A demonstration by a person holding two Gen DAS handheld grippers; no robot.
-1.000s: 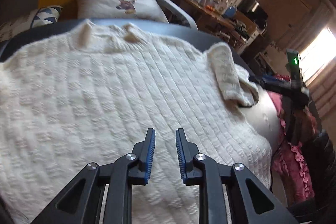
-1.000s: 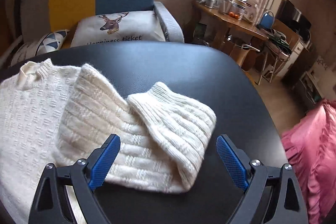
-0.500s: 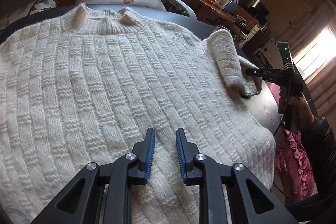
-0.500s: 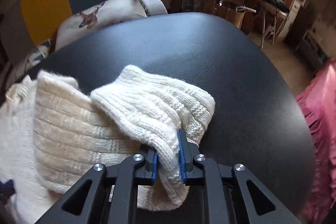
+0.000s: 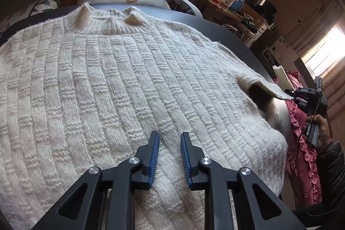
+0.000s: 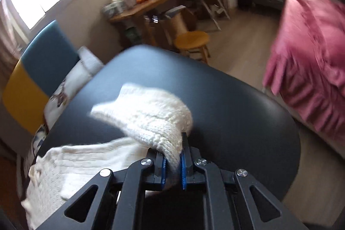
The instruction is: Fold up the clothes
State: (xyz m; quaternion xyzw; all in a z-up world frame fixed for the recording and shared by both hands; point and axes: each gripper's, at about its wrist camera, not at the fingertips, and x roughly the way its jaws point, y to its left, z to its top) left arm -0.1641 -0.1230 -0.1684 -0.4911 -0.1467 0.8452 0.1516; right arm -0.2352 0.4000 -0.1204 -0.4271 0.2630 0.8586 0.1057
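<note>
Sleeve cuff (image 6: pixel 148 115) now lifted off table (image 6: pixel 237 111), right gripper (image 6: pixel 172 167) clamped on it

Black rounded table (image 6: pixel 248 105) carries cream knit sweater (image 5: pixel 120 87) spread flat, collar at far edge; right sleeve lifted off surface.

A cream knitted sweater (image 5: pixel 120 87) lies spread across the dark counter (image 5: pixel 241 44), collar at the far side. The left gripper (image 5: pixel 170 144) hovers low over its hem, jaws narrowly apart with nothing between them. Off to the right, the right gripper (image 5: pixel 291 97) pinches the sleeve (image 5: pixel 265 84), stretching it outward off the counter.
</note>
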